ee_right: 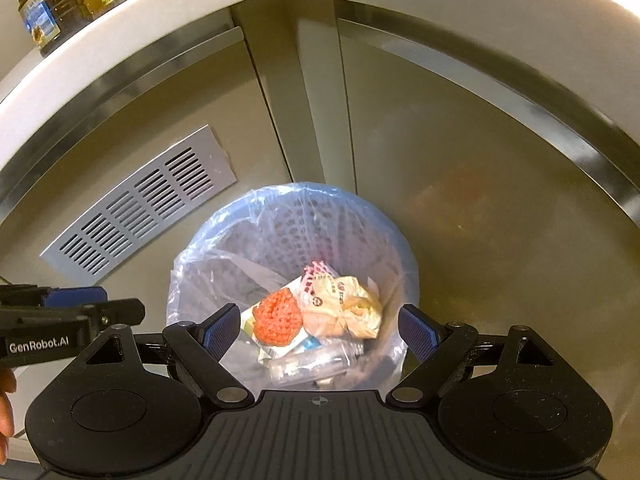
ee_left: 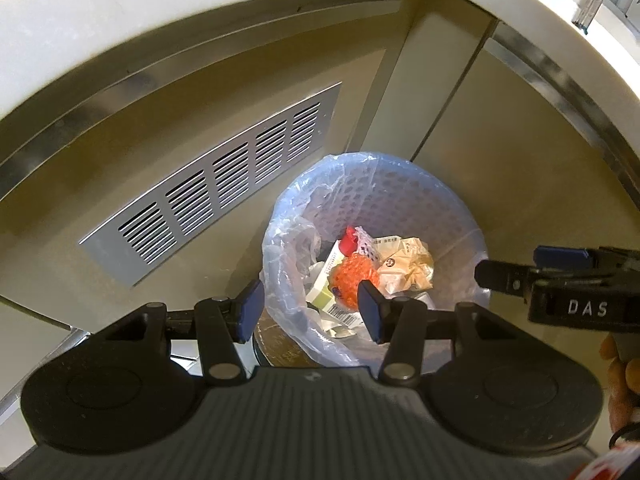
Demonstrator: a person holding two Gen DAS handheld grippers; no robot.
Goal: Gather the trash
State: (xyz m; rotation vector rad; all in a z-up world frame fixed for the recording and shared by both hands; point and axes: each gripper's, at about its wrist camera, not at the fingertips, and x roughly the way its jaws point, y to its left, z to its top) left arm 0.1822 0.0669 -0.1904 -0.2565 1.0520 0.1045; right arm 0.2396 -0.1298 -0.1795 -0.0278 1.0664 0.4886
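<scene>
A round perforated trash bin (ee_left: 420,200) lined with a clear bluish bag stands on the floor in a cabinet corner; it also shows in the right wrist view (ee_right: 360,224). Inside lie an orange foam net (ee_left: 354,276) (ee_right: 277,317), a crumpled beige wrapper (ee_left: 408,266) (ee_right: 348,308), a red-capped item (ee_left: 349,237), cartons and clear plastic. My left gripper (ee_left: 310,310) hovers open and empty over the bin's near left rim. My right gripper (ee_right: 320,330) hovers open and empty above the bin. Each gripper shows at the edge of the other's view.
Beige cabinet fronts meet in a corner behind the bin. A metal vent grille (ee_left: 224,184) (ee_right: 140,204) sits in the left panel. A white counter edge (ee_right: 132,28) runs above, with bottles and jars (ee_right: 40,12) on it. Tan floor lies to the right of the bin.
</scene>
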